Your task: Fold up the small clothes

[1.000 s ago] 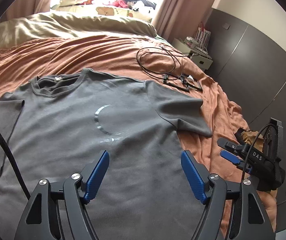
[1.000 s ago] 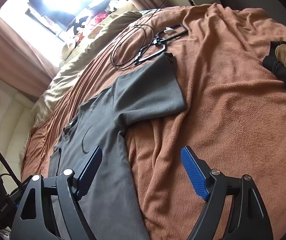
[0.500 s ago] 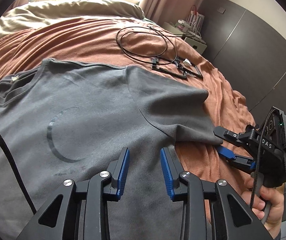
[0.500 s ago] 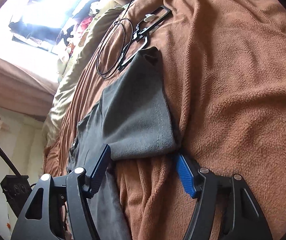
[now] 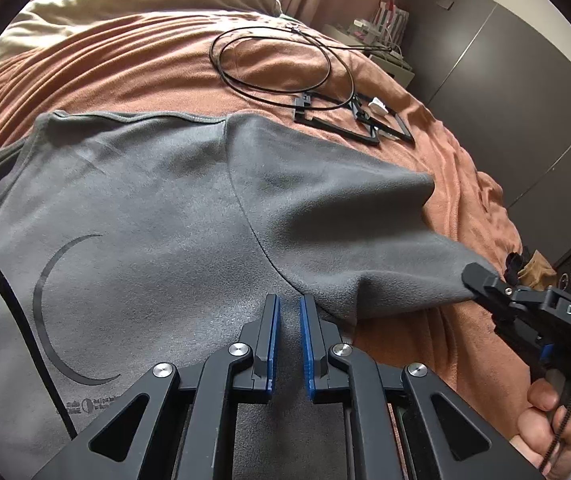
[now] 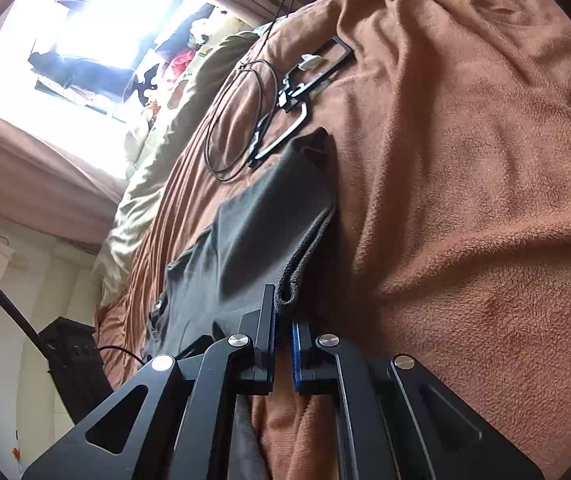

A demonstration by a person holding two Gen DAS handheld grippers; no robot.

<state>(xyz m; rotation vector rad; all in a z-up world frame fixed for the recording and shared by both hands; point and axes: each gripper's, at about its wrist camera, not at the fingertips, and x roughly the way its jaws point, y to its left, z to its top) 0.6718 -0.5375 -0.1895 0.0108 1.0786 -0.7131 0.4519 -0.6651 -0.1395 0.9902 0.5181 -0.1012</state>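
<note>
Now the grey T-shirt (image 5: 157, 216) lies spread, front side up, on the brown blanket (image 5: 133, 64) of the bed, with its collar toward the pillows and its hem toward the person. Its right sleeve (image 5: 337, 216) reaches out sideways from the body of the shirt, so the long axis of the sleeve runs across the bed, away from the crescent print (image 5: 51, 308) on the chest.

The right gripper (image 6: 283, 312) is at the outer end of this sleeve, and its jaws are clenched on the cuff; in the right wrist view a fold of the hem stands up between the two pads. The corner of the sleeve is already raised a little from the blanket.

The left gripper (image 5: 288, 312) is over the body of the shirt, just inside the armpit seam (image 5: 257, 236), so it is between the print and the sleeve. Its jaws are closing and nearly together; a narrow gap still shows, and I cannot tell if they pinch any cloth.

I judge that the coming move is to carry the sleeve inward, toward the print. For this the right hand is the nearer one, and the left side can mark the fold line. The black cable (image 5: 273, 60) and the frames lie beyond the sleeve, apart from it.
</note>
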